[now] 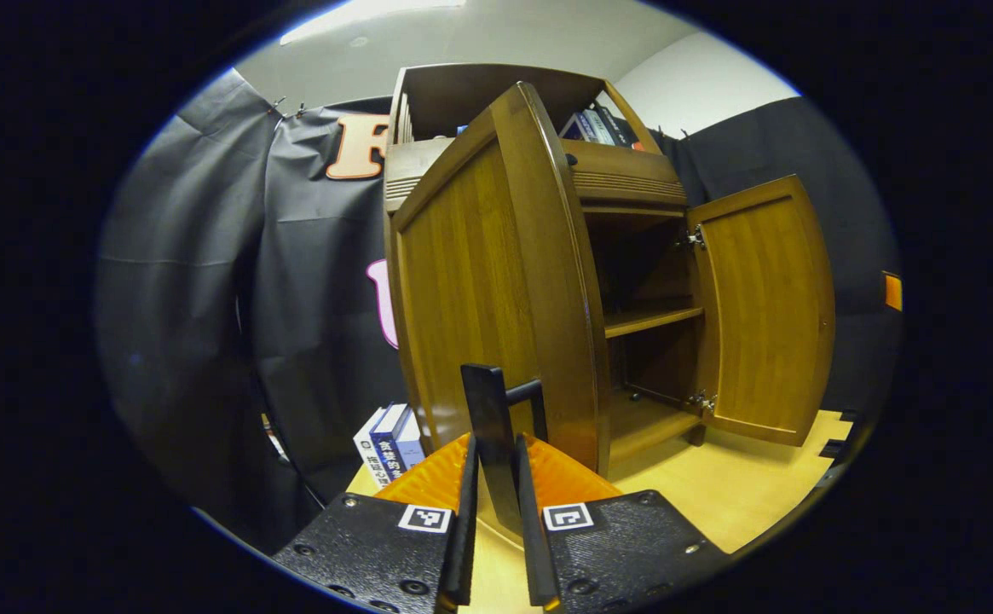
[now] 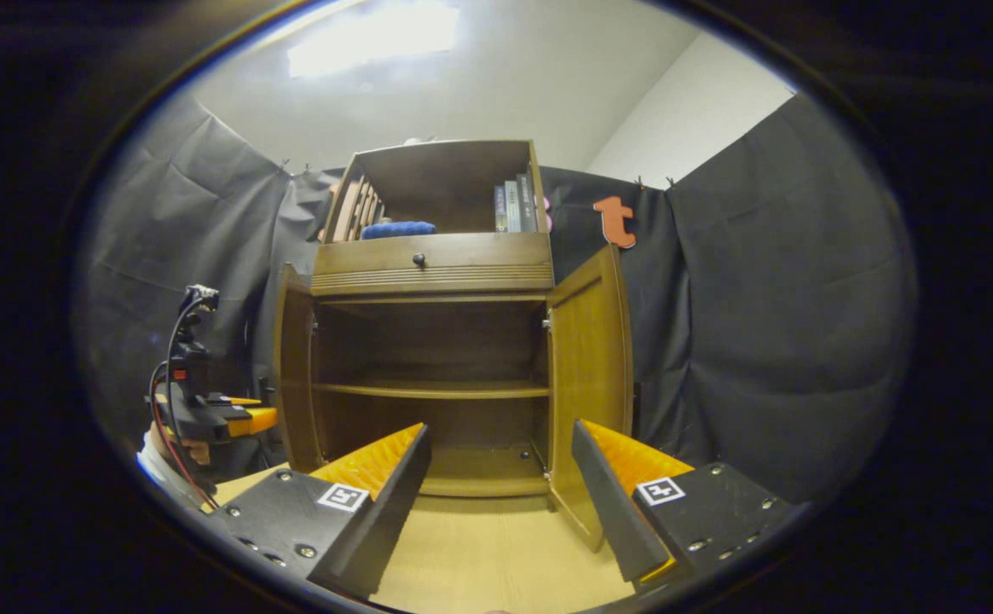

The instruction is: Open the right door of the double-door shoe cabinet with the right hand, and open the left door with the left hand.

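My left tongs clench the dark handle of the left door at lower centre, the right door swung wide at right, while my right tongs hang released before the open shoe cabinet.

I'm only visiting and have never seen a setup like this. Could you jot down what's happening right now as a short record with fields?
Furniture: brown wooden double-door shoe cabinet on a pale wooden floor
Left door: swung open
Right door: swung open
Left tool: closed on the left door's dark bar handle
Right tool: open, holding nothing, pointed at the cabinet
Inside: one shelf, bare as far as visible
On top: open cubby with upright books and a blue cushion-like item
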`<control>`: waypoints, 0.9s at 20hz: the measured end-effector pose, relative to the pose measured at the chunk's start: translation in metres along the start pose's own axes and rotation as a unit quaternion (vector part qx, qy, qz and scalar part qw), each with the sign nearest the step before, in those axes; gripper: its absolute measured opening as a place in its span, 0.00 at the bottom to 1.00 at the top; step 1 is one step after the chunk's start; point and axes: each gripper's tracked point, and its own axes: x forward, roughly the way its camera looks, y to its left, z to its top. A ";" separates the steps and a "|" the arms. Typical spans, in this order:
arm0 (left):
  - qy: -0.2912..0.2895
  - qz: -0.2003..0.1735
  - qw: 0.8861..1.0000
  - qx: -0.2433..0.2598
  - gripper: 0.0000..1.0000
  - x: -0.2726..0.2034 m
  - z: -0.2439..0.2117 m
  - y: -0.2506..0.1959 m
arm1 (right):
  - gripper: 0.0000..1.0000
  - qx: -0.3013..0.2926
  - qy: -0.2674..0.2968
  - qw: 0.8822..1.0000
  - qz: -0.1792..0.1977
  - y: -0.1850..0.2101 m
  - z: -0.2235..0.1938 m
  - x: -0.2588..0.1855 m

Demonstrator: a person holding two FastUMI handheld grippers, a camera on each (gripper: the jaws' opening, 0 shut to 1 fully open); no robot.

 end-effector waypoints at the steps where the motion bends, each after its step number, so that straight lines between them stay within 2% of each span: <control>1: -0.001 0.008 1.000 0.003 0.25 -0.003 0.000 0.006 | 0.98 -0.002 0.001 1.000 0.002 0.003 0.000 0.001; 6: -0.012 0.067 0.998 0.015 0.19 -0.012 0.003 0.057 | 0.98 -0.011 0.002 1.000 0.005 0.013 0.004 0.006; 8: -0.007 0.056 0.998 -0.006 0.11 -0.015 -0.001 0.068 | 0.98 -0.013 -0.001 1.000 0.008 0.019 0.006 0.006; 11: -0.010 0.042 0.999 -0.018 0.10 -0.016 -0.004 0.084 | 0.98 -0.018 -0.002 1.000 0.010 0.025 0.009 0.007; 12: -0.018 0.039 0.999 -0.015 0.06 -0.018 -0.002 0.090 | 0.98 -0.019 -0.003 1.000 0.012 0.028 0.010 0.008; 18: -0.017 0.006 0.998 -0.052 0.06 -0.019 -0.008 0.118 | 0.98 -0.026 -0.007 0.999 0.022 0.048 0.015 0.013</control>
